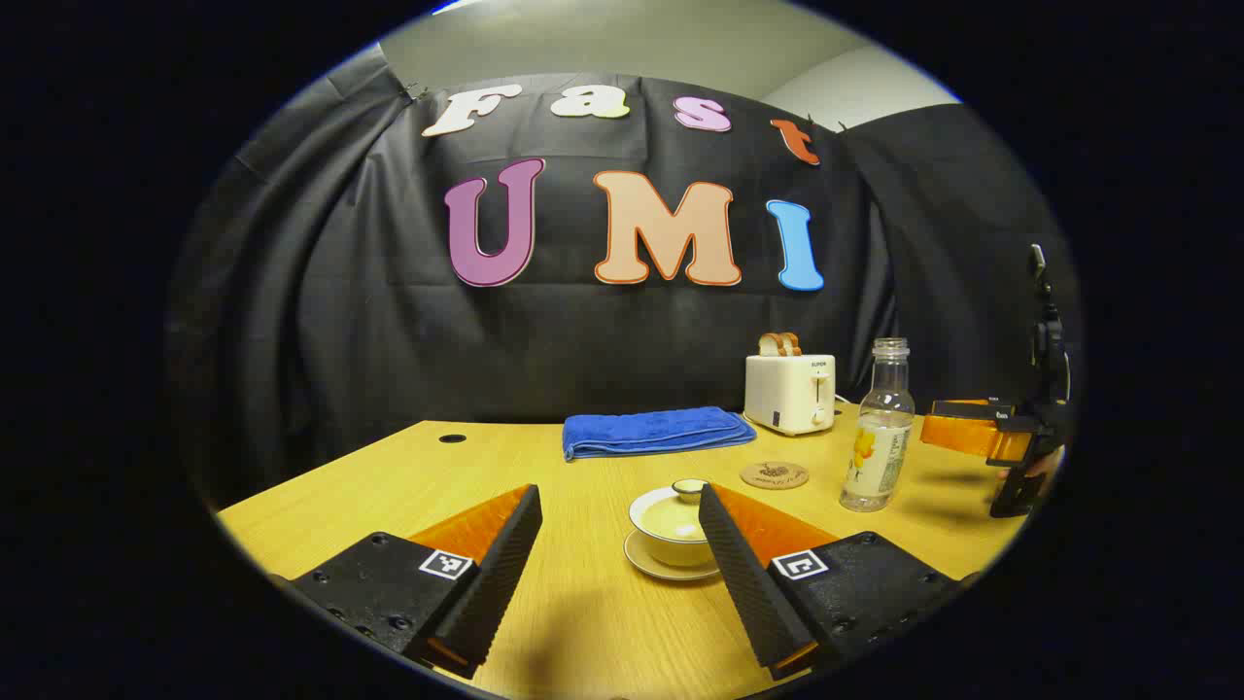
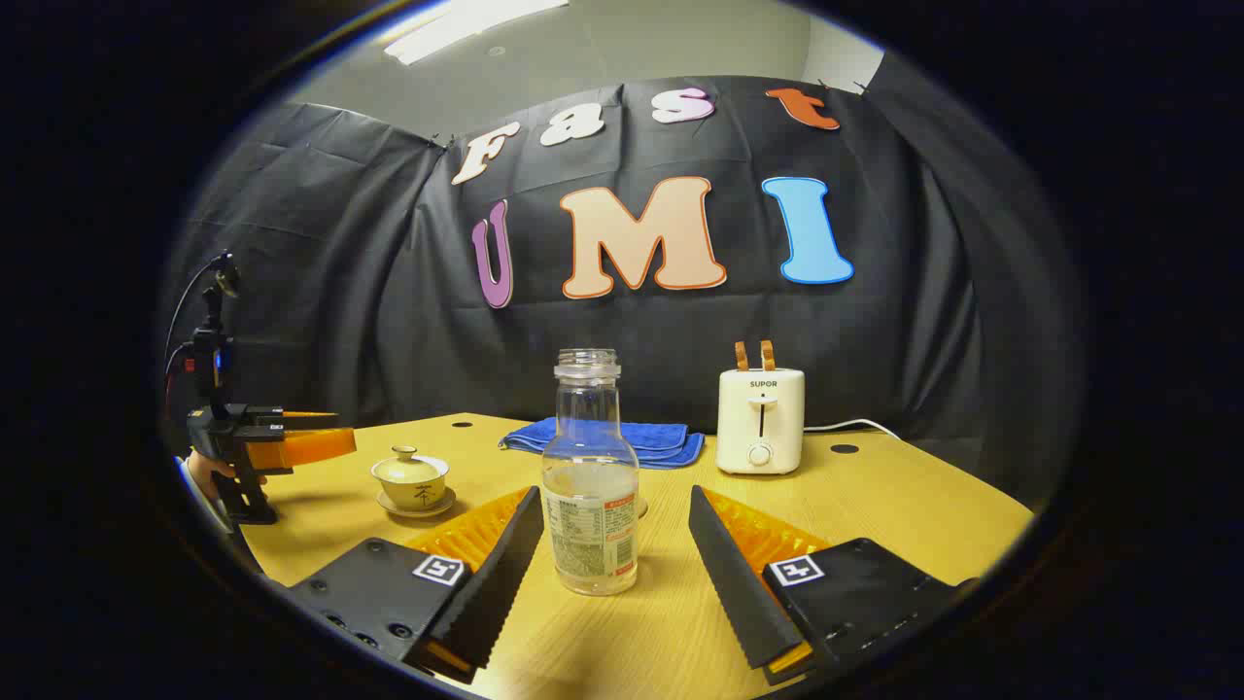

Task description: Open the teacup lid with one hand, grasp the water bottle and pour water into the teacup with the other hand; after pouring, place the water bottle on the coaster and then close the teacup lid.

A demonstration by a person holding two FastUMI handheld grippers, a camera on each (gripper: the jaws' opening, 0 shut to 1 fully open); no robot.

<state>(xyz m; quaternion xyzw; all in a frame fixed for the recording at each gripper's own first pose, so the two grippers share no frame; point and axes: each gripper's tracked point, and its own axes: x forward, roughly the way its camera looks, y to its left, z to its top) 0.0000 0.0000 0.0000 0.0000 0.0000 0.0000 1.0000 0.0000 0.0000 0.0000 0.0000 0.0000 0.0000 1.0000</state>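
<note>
Clear water bottle (image 2: 590, 476) upright, uncapped, mouth up, between spread right claw (image 2: 612, 549).

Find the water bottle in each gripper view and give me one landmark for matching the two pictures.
Left gripper view: the water bottle stands right of centre, beyond the right finger, beside the coaster.
Right gripper view: it stands at centre, between the open fingers.
Shared landmark: the white toaster behind the bottle, by the cloth wall.

teacup (image 1: 673, 530): 1 | lid (image 1: 677, 507): 1 | saucer (image 1: 649, 562): 1 | water bottle (image 2: 589, 496): 1 | coaster (image 1: 774, 474): 1 | toaster (image 2: 760, 420): 1 | blue towel (image 1: 656, 432): 1
</note>
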